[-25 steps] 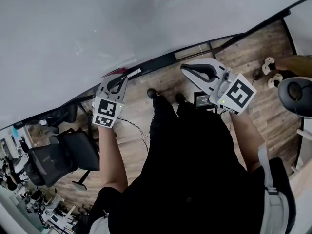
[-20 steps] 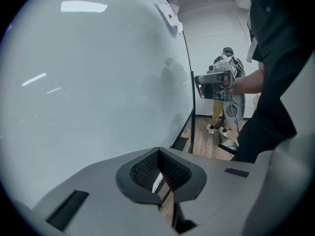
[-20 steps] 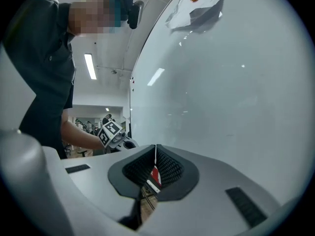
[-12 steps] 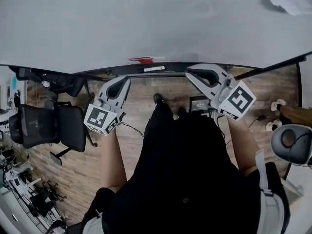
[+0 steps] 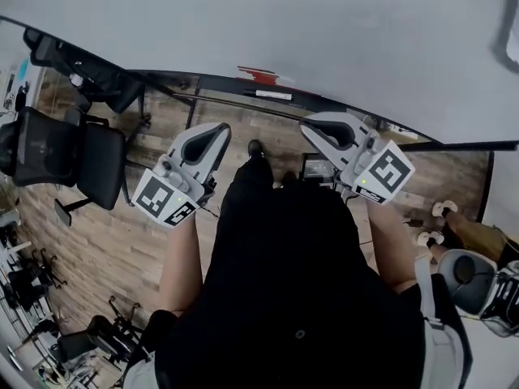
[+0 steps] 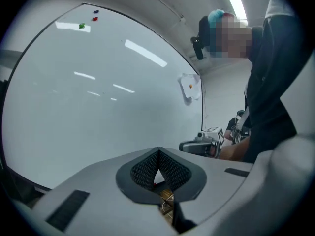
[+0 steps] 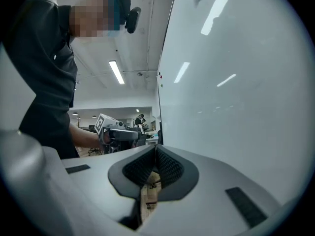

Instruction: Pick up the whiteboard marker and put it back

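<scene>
A whiteboard (image 5: 268, 23) fills the top of the head view, with a dark ledge (image 5: 203, 82) along its lower edge. A red marker-like item (image 5: 258, 74) and a thin white stick (image 5: 273, 96) lie on that ledge; which one is the whiteboard marker I cannot tell. My left gripper (image 5: 217, 130) hangs short of the ledge, shut and empty. My right gripper (image 5: 312, 124) is beside it, also shut with nothing between its pads. In the left gripper view the closed jaws (image 6: 158, 154) face the board (image 6: 98, 92). The right gripper view shows closed jaws (image 7: 156, 149).
A black office chair (image 5: 57, 156) stands at the left on the wood floor (image 5: 122, 241). A small black box (image 5: 315, 168) and cables lie near my feet (image 5: 255, 148). Someone's white shoes (image 5: 438, 209) are at the right. A paper sheet (image 6: 191, 88) hangs on the board.
My left gripper has drawn back from the ledge and risen, and its jaws have closed empty. The red item stays on the ledge. The head view has swung left.
</scene>
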